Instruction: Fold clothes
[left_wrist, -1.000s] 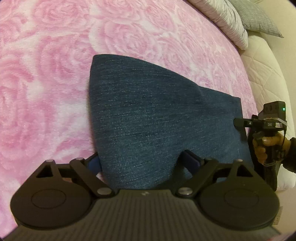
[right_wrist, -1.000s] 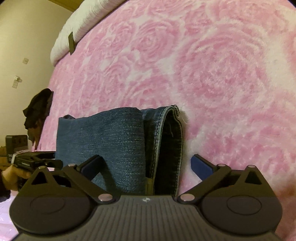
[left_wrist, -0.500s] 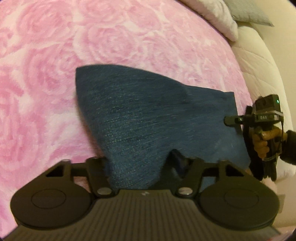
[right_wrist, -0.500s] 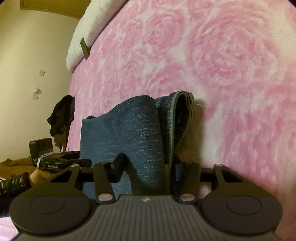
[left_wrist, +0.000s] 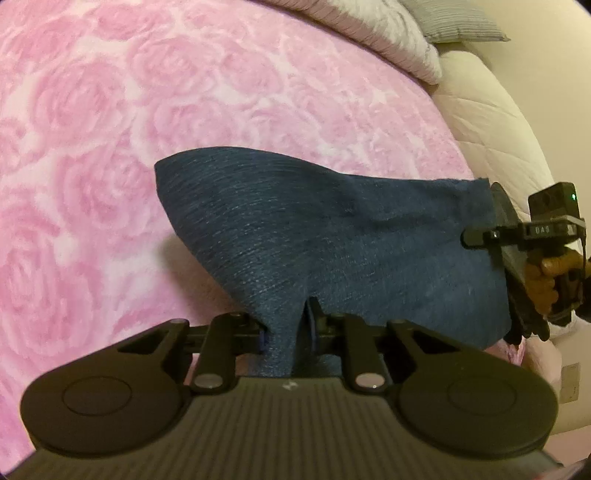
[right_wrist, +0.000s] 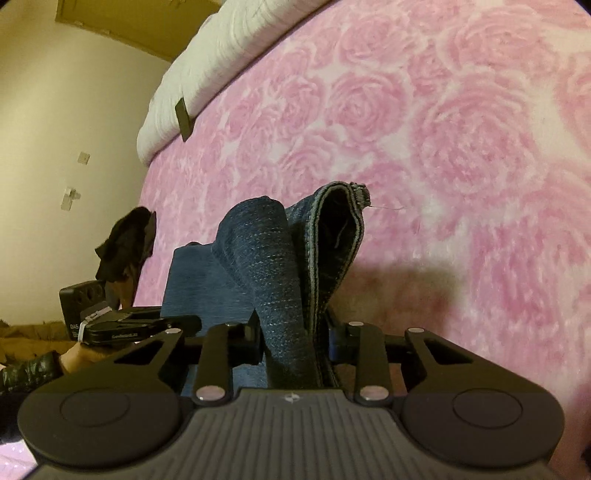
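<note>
1. The left tool is clenched on one end of the jeans; the right tool clamps the other.
2. The jeans' long axis spans between both tools, lifted above the pink bed, mid-frame.

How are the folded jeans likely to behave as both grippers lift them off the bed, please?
Probably floppy: the jeans drape between the left gripper and right gripper. Likely fairly heavy, being thick layered denim. The hemmed layers gape open, so the fold may loosen.
</note>
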